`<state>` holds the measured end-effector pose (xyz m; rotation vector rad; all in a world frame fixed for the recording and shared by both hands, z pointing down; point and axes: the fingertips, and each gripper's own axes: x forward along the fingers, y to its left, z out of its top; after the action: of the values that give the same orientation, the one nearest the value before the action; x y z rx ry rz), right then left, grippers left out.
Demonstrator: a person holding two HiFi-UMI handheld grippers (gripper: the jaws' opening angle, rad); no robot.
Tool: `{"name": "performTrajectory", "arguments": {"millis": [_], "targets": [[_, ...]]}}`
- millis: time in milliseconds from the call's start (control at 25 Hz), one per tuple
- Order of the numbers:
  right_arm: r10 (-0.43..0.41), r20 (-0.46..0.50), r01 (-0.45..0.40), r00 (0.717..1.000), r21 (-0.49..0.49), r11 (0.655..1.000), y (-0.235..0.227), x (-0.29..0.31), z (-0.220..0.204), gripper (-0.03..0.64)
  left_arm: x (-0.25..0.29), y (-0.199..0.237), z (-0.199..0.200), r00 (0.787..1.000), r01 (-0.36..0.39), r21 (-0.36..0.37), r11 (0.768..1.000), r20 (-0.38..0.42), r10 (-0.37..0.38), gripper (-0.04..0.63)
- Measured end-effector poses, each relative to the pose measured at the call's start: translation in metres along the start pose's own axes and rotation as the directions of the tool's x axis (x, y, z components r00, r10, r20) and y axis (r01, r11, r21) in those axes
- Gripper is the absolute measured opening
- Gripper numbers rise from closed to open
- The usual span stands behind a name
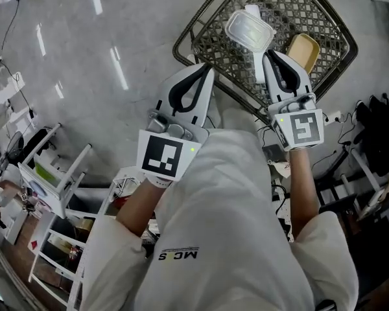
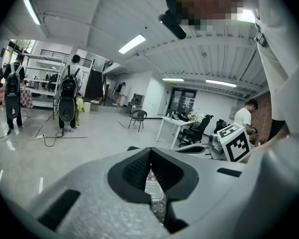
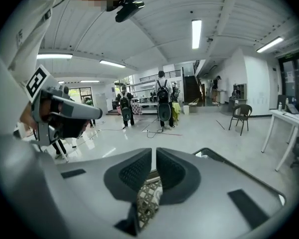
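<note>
I hold both grippers out in front of my white shirt, above a dark wire mesh basket (image 1: 211, 41) on the grey floor. In the basket lie a clear lidded plastic box (image 1: 249, 31) and a tan container (image 1: 303, 50). My left gripper (image 1: 206, 69) points at the basket's near left rim, jaws shut and empty. My right gripper (image 1: 270, 55) hangs over the basket just below the clear box, also shut on nothing. The left gripper (image 2: 150, 152) and right gripper (image 3: 154, 152) show their pads together, with mesh (image 3: 149, 195) seen below.
A white rack (image 1: 52, 173) stands at lower left. Cables and a power strip (image 1: 334, 116) lie right of the basket, near a black bag (image 1: 384, 131). Far off are people with backpacks (image 3: 162, 103), a chair (image 3: 241, 116) and a white table (image 2: 175, 128).
</note>
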<state>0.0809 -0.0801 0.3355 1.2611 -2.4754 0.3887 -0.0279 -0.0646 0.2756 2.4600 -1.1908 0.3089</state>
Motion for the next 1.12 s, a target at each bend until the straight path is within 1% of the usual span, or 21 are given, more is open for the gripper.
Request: {"name": "performTrajectory", "arguments": {"millis": [120, 200, 240, 280, 400, 600, 960, 1120], "targets": [[0.02, -0.041, -0.022, 0.999, -0.047, 0.999, -0.001, 0.019, -0.02, 0.031, 0.011, 0.005, -0.012, 1.0, -0.002, -0.01, 1.0, -0.014, 0.002, 0.023], [0.032, -0.053, -0.034, 0.998, -0.048, 0.998, -0.001, 0.03, -0.029, 0.048, 0.017, 0.008, -0.023, 1.0, 0.0, -0.024, 1.0, -0.029, -0.001, 0.023], [0.037, -0.056, -0.039, 0.998, -0.042, 0.998, 0.0, 0.035, -0.032, 0.074, 0.02, 0.009, -0.029, 0.999, 0.002, -0.031, 1.0, -0.039, -0.003, 0.023], [0.042, -0.059, -0.044, 0.997, -0.041, 0.998, 0.0, 0.04, -0.036, 0.08, 0.022, 0.011, -0.035, 0.999, 0.003, -0.035, 0.999, -0.05, -0.004, 0.023], [0.054, -0.075, -0.058, 0.996, -0.059, 0.997, -0.001, 0.053, -0.051, 0.084, 0.031, 0.017, -0.05, 0.998, -0.002, -0.044, 0.999, -0.068, -0.001, 0.023], [0.083, -0.138, -0.095, 0.987, -0.082, 0.992, 0.0, 0.072, -0.084, 0.101, 0.041, 0.029, -0.067, 0.996, -0.022, -0.107, 0.994, -0.091, 0.012, 0.023], [0.113, -0.208, -0.138, 0.972, -0.106, 0.985, 0.005, 0.097, -0.136, 0.12, 0.055, 0.045, -0.101, 0.992, -0.048, -0.143, 0.989, -0.118, 0.031, 0.023], [0.123, -0.241, -0.157, 0.963, -0.129, 0.979, 0.005, 0.106, -0.161, 0.123, 0.061, 0.05, -0.13, 0.986, -0.054, -0.155, 0.986, -0.163, 0.028, 0.023]]}}
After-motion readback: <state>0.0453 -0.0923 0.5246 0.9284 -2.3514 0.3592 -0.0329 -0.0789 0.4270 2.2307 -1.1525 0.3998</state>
